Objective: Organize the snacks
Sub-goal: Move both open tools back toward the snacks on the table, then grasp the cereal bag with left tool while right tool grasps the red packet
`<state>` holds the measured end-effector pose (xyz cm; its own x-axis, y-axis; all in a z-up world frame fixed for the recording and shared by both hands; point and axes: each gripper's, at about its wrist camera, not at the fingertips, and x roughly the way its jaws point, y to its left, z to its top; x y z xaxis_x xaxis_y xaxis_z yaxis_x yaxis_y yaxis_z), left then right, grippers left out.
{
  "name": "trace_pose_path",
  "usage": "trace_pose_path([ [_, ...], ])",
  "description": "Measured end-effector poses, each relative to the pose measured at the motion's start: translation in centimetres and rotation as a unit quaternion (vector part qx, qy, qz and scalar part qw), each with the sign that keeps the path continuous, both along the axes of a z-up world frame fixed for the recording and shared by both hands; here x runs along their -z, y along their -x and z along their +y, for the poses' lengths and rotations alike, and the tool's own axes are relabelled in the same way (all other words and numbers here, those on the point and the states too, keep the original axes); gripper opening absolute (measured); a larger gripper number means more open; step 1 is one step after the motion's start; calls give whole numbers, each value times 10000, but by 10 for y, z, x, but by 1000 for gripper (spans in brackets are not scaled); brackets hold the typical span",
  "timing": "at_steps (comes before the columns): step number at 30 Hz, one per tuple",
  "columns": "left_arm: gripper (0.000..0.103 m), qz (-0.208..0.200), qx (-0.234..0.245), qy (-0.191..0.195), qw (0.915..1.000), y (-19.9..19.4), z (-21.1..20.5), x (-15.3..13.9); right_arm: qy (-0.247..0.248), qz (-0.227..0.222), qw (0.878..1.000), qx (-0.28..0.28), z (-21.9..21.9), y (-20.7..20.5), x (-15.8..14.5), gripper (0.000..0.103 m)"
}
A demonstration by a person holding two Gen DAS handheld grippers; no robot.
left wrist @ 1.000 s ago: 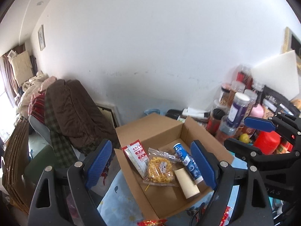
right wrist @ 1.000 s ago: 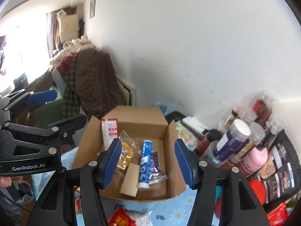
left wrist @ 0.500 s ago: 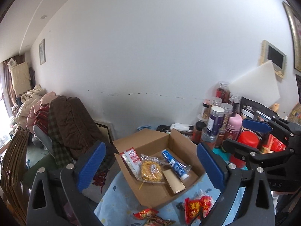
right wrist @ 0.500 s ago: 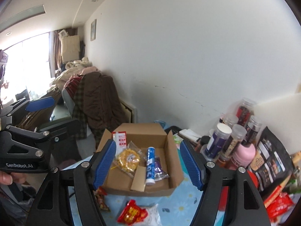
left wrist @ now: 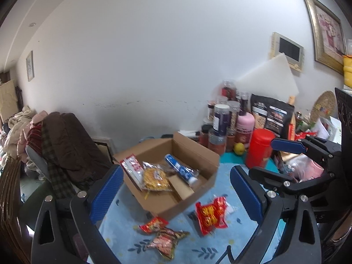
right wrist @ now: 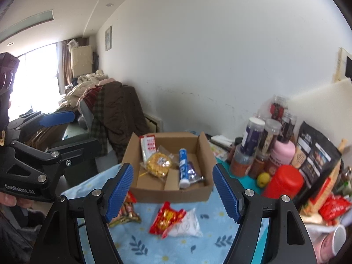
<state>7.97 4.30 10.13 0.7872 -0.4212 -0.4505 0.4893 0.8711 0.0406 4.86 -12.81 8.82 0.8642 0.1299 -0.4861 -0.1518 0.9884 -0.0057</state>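
An open cardboard box sits on the blue flowered tablecloth. Inside lie a red-and-white packet, a yellow snack bag and a blue tube. In front of the box lie a red snack bag and two smaller red and brown packets. My left gripper is open and holds nothing, well back from the box. My right gripper is empty too, its jaws still opening.
Jars and bottles, a pink bottle, a red canister, a lemon and black bags crowd the right by the wall. A chair piled with clothes stands left.
Both grippers have pulled back from the box, so more tablecloth and the loose packets in front now show. Both pairs of jaws stand wider than a second ago.
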Motion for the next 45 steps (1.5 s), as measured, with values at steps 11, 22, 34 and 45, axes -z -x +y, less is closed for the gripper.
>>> trace_pose_path([
  [11, 99, 476, 124, -117, 9987, 14, 7, 43, -229, 429, 9987, 156, 4, 27, 53, 75],
  [22, 99, 1284, 52, -106, 9917, 4, 27, 97, -191, 837, 9961, 217, 12, 21, 100, 75],
  [34, 99, 1808, 9, 29, 9835, -18, 41, 138, -306, 1335, 9904, 204, 21, -2, 147, 75],
  [45, 99, 2135, -135, 50, 9768, -47, 42, 174, -295, 1698, 9848, 214, 17, -39, 183, 75],
])
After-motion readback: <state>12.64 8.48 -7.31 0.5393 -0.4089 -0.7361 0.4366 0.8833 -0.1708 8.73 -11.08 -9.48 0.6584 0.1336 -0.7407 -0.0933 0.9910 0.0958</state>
